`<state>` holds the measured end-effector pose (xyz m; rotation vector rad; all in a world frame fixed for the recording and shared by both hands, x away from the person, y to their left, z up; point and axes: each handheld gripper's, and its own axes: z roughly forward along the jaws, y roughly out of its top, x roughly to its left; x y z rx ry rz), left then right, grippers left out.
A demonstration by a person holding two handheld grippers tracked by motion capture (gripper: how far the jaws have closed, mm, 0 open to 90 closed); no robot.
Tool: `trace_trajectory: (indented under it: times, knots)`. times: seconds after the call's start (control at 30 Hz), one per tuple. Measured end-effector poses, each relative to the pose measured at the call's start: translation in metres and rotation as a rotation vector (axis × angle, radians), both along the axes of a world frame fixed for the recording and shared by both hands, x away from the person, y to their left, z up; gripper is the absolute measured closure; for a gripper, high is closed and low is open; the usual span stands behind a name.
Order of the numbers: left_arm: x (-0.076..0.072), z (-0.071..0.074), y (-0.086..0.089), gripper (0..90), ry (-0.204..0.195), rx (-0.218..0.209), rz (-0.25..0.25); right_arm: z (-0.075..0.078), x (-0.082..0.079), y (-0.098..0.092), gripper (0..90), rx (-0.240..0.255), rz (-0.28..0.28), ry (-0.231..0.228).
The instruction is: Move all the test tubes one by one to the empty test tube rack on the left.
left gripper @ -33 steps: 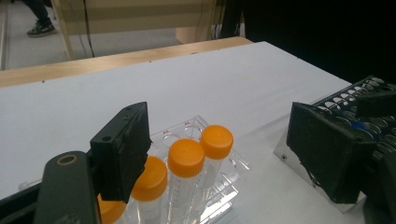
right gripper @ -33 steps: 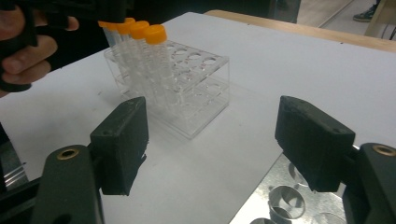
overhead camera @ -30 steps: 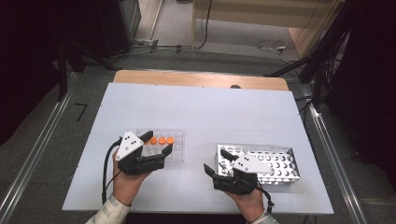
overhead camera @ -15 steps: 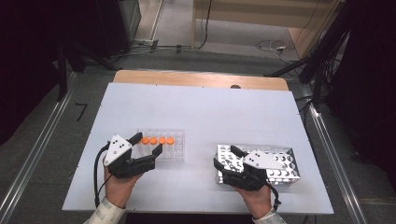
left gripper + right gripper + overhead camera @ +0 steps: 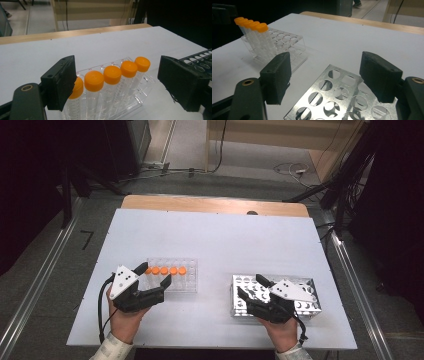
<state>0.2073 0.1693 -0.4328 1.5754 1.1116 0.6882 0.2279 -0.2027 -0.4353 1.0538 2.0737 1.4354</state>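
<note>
Nearest the camera in the high view, two hands come up from the bottom edge, each with a gripper. The left gripper (image 5: 156,274) sits right at the near edge of the clear rack (image 5: 186,280), its jaws spread wide and just having opened a bit more, with nothing pinched between them. From the left gripper view you can see the pads (image 5: 61,82) aren't pressing on anything: the row of five tubes (image 5: 112,82) with orange caps stands upright in the rack's near row, the left pad covers part of the nearest cap, and the right pad hangs well off to the side of the row. The right gripper (image 5: 252,287) hovers over the left part of the metal rack (image 5: 305,307), jaws also wide apart and empty. In the right gripper view its two pads (image 5: 279,75) frame the perforated top plate, and I can't tell whether they touch it. The holes in view have no tubes in them. The two racks sit side by side on the near half of the white table (image 5: 225,240), well apart from each other. Further back the tabletop is bare white up to a wooden strip (image 5: 210,204) along the far edge, then grey floor with cables (image 5: 290,169) beyond that.
</note>
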Motion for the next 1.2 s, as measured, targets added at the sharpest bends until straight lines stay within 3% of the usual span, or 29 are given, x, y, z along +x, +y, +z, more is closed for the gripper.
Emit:
trace_trajectory:
  times: [0.17, 0.47, 1.2]
  knots:
    - [0.000, -0.002, 0.000, 14.9, -0.015, -0.002, 0.024, 0.000, 0.002, -0.005, 23.1, -0.006, -0.010, 0.001]
    - [-0.001, -0.001, -0.006, 12.3, 0.002, 0.022, -0.015, 0.000, 0.003, -0.013, 22.6, -0.004, -0.034, 0.004]
    - [-0.007, 0.001, -0.005, 10.5, -0.013, 0.056, -0.001, 0.003, 0.000, -0.038, 20.2, 0.007, -0.092, -0.005]
